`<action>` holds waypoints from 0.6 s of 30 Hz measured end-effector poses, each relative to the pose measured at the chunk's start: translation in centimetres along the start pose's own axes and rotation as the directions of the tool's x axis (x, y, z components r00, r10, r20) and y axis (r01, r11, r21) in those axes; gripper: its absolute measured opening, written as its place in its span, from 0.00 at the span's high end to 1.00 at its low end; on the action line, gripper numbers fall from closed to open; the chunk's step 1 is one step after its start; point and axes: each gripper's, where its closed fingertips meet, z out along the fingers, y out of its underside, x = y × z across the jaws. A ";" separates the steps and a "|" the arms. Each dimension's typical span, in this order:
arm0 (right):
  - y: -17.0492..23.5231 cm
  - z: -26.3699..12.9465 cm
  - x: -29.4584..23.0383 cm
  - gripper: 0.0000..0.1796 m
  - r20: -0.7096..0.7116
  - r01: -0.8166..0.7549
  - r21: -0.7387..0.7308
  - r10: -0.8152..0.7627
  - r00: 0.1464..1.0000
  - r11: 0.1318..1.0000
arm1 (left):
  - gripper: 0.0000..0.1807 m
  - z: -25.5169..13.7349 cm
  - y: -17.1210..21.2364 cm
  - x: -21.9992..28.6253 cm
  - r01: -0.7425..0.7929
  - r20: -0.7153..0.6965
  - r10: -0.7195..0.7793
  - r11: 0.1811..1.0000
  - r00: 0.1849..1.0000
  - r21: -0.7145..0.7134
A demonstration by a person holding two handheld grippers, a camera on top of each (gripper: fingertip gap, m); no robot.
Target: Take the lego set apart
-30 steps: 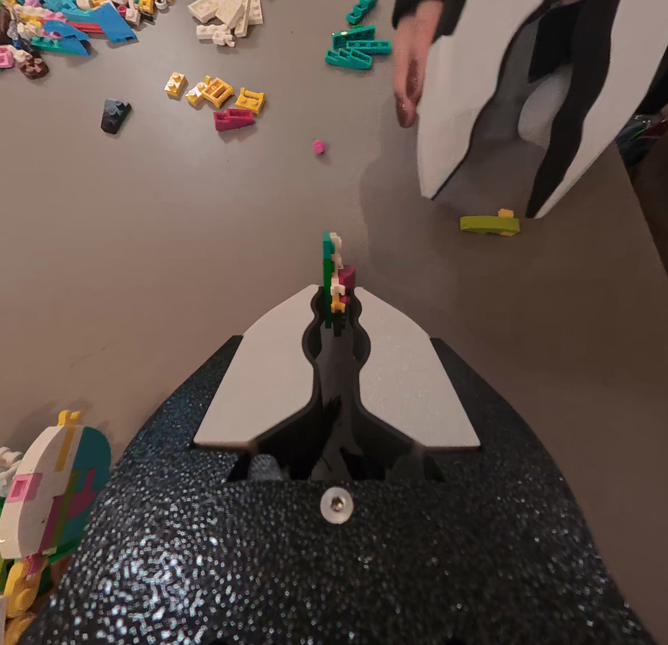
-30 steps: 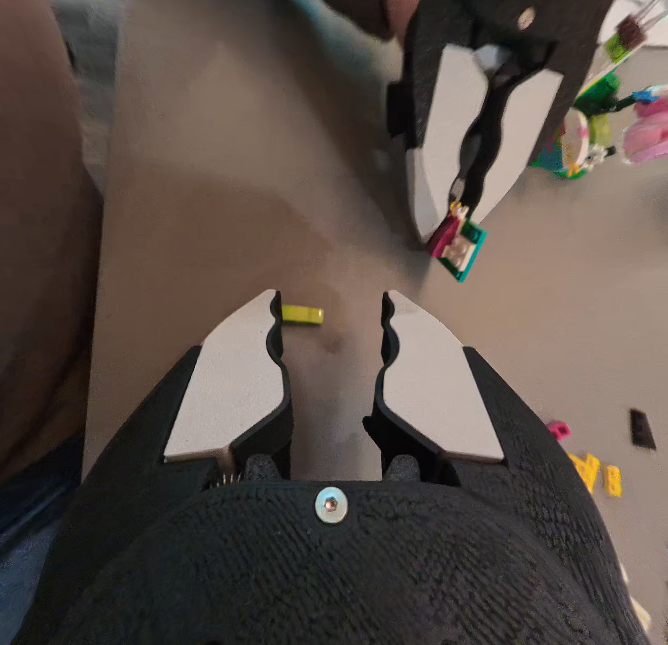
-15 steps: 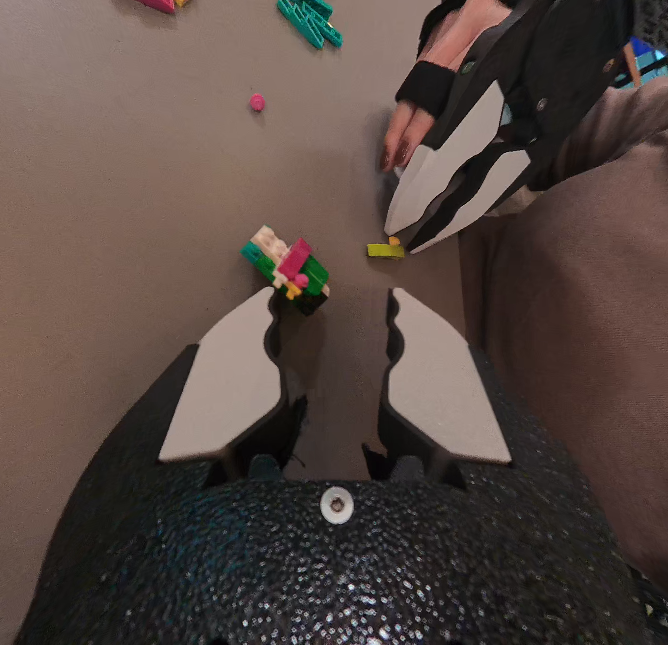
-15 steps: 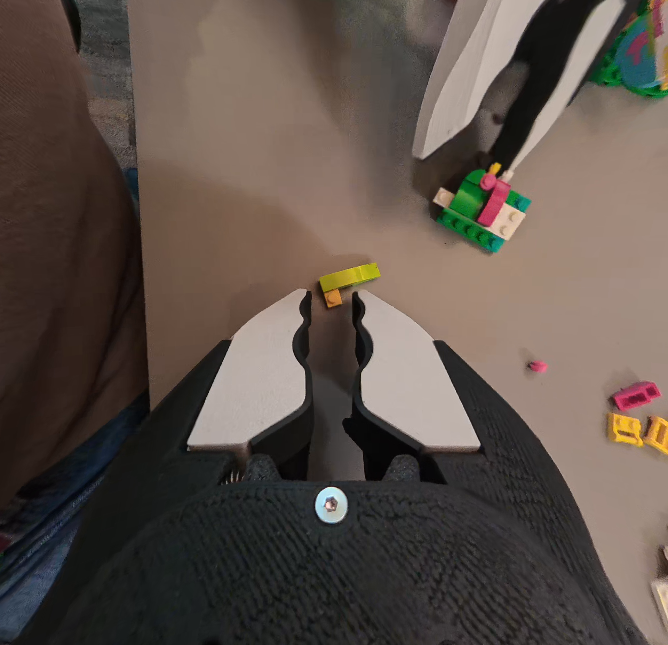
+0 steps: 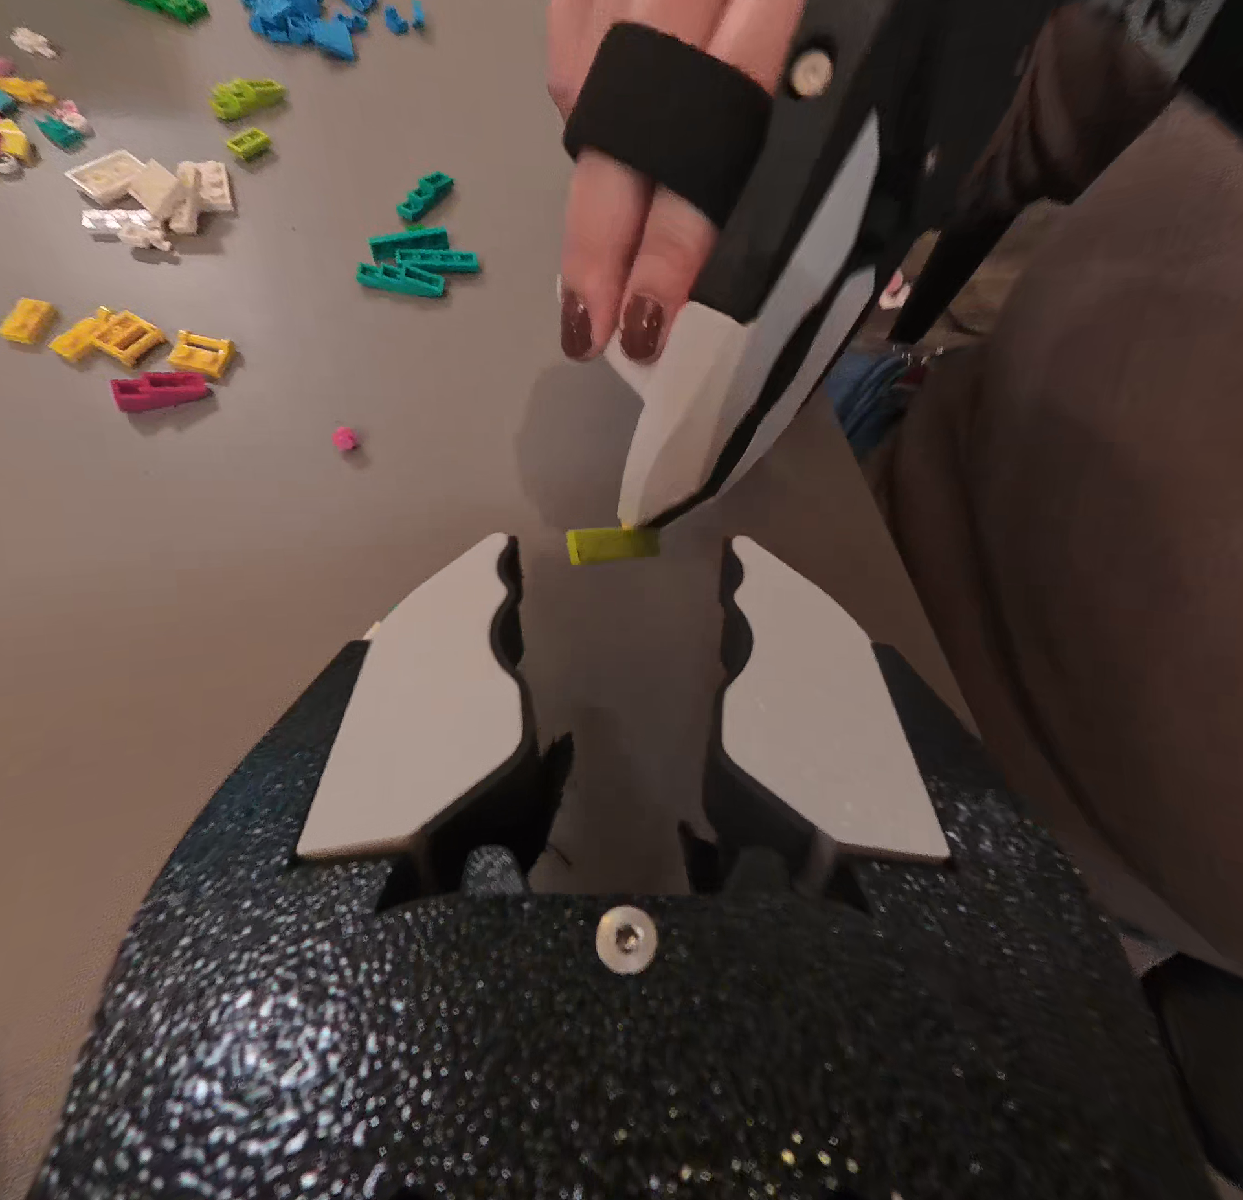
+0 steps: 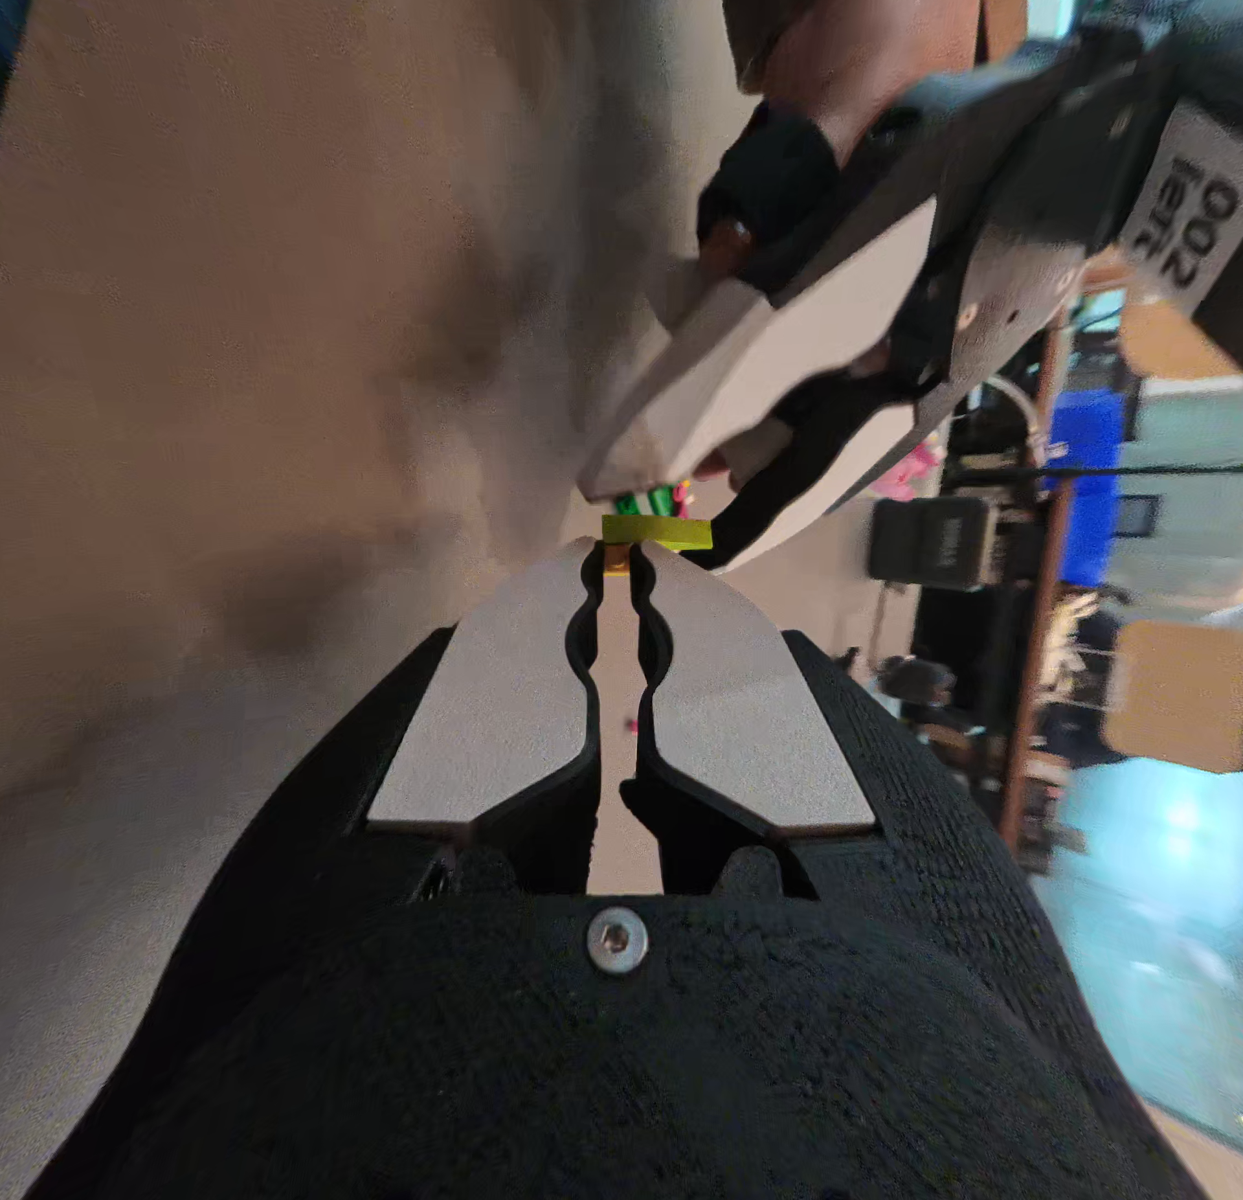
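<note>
Right hand-held gripper (image 6: 617, 552) pinches the orange stud (image 6: 616, 560) under the lime plate (image 6: 656, 533); we close the spread left hand-held gripper (image 5: 622, 545) squarely on the plate, then peel.

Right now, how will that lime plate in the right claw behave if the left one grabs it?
The lime plate looks rigid, thin and light. The right claw pinches only a small orange stub beneath, so it may pivot or pop off. The smooth top could slip.

This looks like a lab or workshop rather than a home. Behind the plain grey-brown desk (image 5: 282, 562) stand dark equipment racks (image 6: 968, 562), hanging cables, cardboard boxes (image 6: 1177, 690) and a blue bin (image 6: 1086, 454), all blurred.
</note>
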 end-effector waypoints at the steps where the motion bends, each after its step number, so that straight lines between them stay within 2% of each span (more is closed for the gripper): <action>1: -0.1 0.0 0.2 0.97 -0.023 0.051 -0.008 -0.051 0.998 0.999 | 0.74 -0.1 -0.4 -0.2 0.019 0.009 -0.020 0.999 1.000 0.033; 3: 0.0 0.0 0.7 0.97 -0.060 0.127 -0.042 -0.129 0.990 0.991 | 0.82 -0.5 -1.0 -0.7 0.064 0.018 -0.065 0.995 0.998 0.072; 4: 0.2 0.0 0.9 0.97 -0.069 0.148 -0.063 -0.152 0.986 0.987 | 0.89 -0.7 -1.1 -0.6 0.077 -0.001 -0.077 0.994 0.997 0.079; 6: 0.4 0.0 1.2 0.97 -0.075 0.143 -0.074 -0.149 0.986 0.987 | 0.95 -0.9 -1.2 -0.5 0.062 -0.010 -0.061 0.993 0.998 0.098; 9: 0.6 0.3 1.7 0.98 -0.093 0.030 -0.061 -0.036 0.995 0.998 | 0.96 -1.3 -1.3 -1.0 -0.072 0.069 0.065 0.993 0.995 0.095; 14: 0.9 0.5 2.6 1.00 -0.095 -0.283 0.040 0.285 0.954 0.958 | 0.96 -1.7 -1.4 -1.8 -0.326 0.218 0.305 0.943 0.927 0.067; 18: 2.1 0.7 2.3 1.00 -0.078 -0.373 0.048 0.376 0.923 0.927 | 0.96 -2.0 -1.6 -1.8 -0.434 0.260 0.402 0.898 0.878 0.076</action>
